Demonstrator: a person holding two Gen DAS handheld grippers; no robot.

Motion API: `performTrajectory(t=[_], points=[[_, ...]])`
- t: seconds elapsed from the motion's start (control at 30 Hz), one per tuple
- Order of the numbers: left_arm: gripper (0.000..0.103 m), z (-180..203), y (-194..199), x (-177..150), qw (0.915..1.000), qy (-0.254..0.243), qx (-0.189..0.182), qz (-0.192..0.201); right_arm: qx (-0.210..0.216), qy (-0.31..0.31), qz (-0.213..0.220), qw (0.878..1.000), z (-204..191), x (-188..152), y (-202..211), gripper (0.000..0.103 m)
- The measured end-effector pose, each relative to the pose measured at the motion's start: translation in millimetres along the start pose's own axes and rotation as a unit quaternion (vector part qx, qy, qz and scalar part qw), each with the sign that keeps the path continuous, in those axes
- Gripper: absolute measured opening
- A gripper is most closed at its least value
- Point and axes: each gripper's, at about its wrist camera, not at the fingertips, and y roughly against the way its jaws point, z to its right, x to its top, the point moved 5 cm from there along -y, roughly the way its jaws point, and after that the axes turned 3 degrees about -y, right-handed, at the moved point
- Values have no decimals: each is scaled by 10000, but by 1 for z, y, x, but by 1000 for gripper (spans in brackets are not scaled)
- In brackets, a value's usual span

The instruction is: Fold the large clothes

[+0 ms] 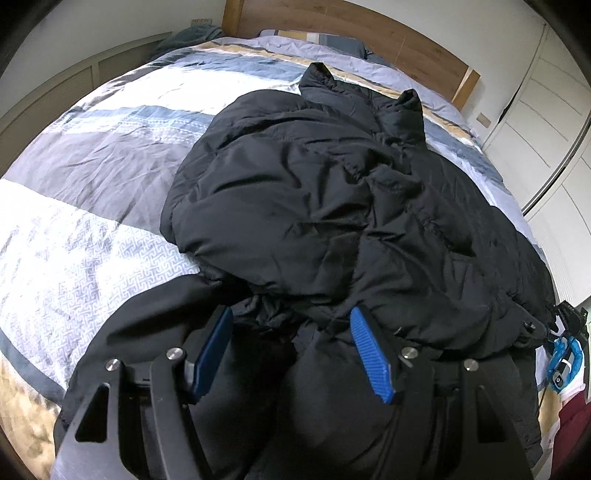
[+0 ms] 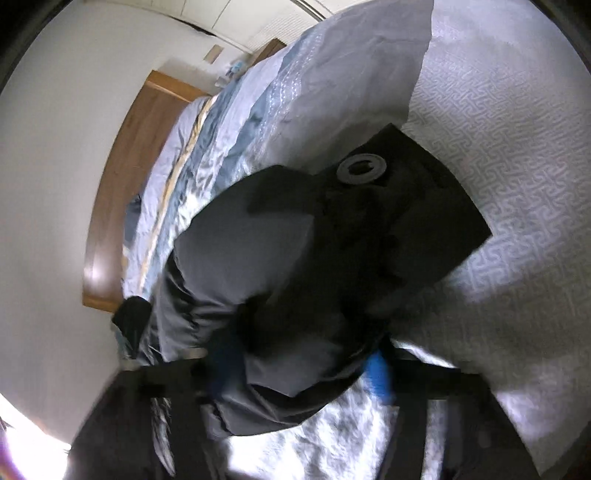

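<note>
The bed (image 1: 110, 155), under a striped and patterned blue-grey cover, fills nearly both views, with a wooden headboard (image 1: 351, 33) at its far end and white cupboard doors (image 1: 546, 122) along the right. On it lies the black padded jacket (image 1: 314, 192), its long axis running from the collar near the headboard toward the near edge, where its hem end bunches directly under the left tool (image 1: 291, 349). That tool stands about half open, its blue pads (image 1: 369, 354) either side of loose black cloth; whether they press on it cannot be told. The right tool (image 2: 299, 365), seen through heavy blur, appears closed on a fold of the same jacket (image 2: 295, 258), a flap with a round eyelet (image 2: 362, 170) hanging beyond it over the cover. Both hands therefore sit at the near end, so the next fold probably goes away from them toward the collar. Nothing lies on the jacket. A blue-handled device (image 1: 565, 358) sits at the bed's right edge, clear of the path.
</note>
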Motion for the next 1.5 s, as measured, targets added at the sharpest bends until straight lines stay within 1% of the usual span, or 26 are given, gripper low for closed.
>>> performTrajectory(t=[0.07,0.17,0.23,0.33,0.53,0.6,0.73,0.9,0.97,1.13,1.23,1.3,1.37,1.5], points=[[64,0,0,0,10000,6,-12,7,17,96,26,9999,-4,2,0,26],[64,-3,1,-1,10000,22,-48,21,-6,429,185,9989,-16,1,9,15],[64,-4,3,-1,10000,49,-73,33,-3,597,303,9978,-26,1,15,13],[64,-7,9,-1,9999,92,-115,88,-65,1065,488,9931,-52,1,26,11],[64,-16,20,-1,9995,187,-159,190,148,1851,694,9802,-105,-9,50,10],[64,-20,24,0,9993,237,-181,233,243,2119,725,9743,-124,-18,57,10],[64,-25,31,-3,9990,280,-205,294,459,2656,712,9603,-161,-48,68,10],[64,-31,40,-8,9988,290,-214,323,729,3380,580,9365,-201,-99,79,10],[64,-34,43,-9,9987,323,-215,340,816,3713,501,9236,-218,-123,81,10],[64,-43,50,-13,9981,419,-235,390,842,4458,257,8908,-245,-179,75,10],[64,-47,52,-15,9979,463,-238,396,820,4867,68,8697,-248,-219,71,10],[64,-50,53,-17,9978,484,-233,392,799,5043,-77,8598,-247,-236,64,10],[64,-52,53,-19,9977,505,-235,386,700,5291,-234,8453,-242,-259,55,11],[64,-53,52,-21,9976,534,-243,369,591,5610,-559,8238,-234,-295,36,12]])
